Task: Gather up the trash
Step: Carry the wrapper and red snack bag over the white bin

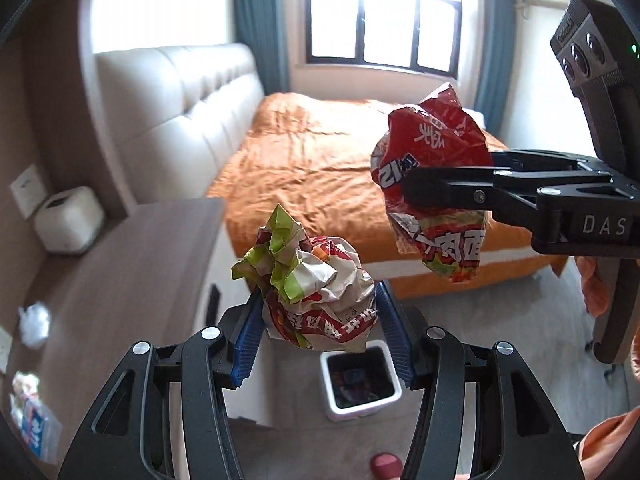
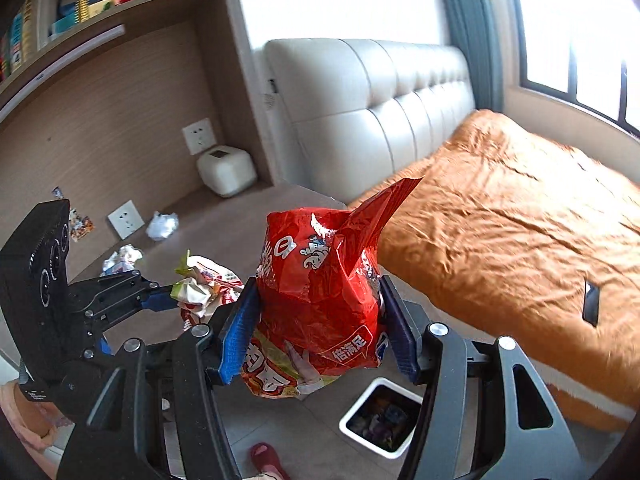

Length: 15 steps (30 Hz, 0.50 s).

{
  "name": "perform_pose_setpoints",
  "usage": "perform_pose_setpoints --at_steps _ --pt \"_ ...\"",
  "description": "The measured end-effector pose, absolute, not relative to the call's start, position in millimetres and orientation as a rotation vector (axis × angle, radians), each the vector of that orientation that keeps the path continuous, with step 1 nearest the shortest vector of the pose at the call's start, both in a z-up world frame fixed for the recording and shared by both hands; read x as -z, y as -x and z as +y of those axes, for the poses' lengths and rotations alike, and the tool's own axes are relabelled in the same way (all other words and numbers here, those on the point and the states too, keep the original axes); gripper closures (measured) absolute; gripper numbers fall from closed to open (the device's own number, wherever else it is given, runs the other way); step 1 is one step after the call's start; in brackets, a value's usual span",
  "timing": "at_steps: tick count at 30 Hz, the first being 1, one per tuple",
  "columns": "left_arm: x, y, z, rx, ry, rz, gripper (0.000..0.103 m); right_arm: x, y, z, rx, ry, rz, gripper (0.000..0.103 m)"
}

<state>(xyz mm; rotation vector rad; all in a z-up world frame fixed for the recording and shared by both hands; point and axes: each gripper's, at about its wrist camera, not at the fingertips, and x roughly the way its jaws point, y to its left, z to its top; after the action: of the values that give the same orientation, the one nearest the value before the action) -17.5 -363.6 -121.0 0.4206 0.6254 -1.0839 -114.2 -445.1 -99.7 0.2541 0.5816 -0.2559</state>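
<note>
Left hand-held gripper (image 1: 320, 336) clamps crumpled wrapper (image 1: 316, 292); right hand-held gripper (image 2: 320, 328) clamps red bag (image 2: 320, 292) — only its view shows shelf (image 2: 80, 20).

In the white trash bin (image 1: 360, 404) the contents are a dark jumble, too small to tell apart. The crumpled paper wrapper (image 1: 320, 304) hides the bin's near rim. On the desk (image 1: 132, 280) a blurred white wad (image 1: 35, 322) and a packet (image 1: 30, 416) at the frame edge stay unreadable. A red slipper (image 2: 266, 460) is cut off at the bottom edge.
</note>
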Motion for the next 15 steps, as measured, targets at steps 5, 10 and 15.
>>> perform_pose_setpoints --at_steps 5,10,15 --pt "153 33 -401 1.16 -0.48 0.667 0.049 131 134 -470 0.318 -0.304 0.617 0.043" --pt "201 36 -425 1.236 -0.508 0.741 0.049 174 140 -492 0.362 -0.37 0.673 0.043" --pt "268 24 -444 1.283 -0.544 0.843 0.049 237 135 -515 0.384 -0.426 0.736 0.043"
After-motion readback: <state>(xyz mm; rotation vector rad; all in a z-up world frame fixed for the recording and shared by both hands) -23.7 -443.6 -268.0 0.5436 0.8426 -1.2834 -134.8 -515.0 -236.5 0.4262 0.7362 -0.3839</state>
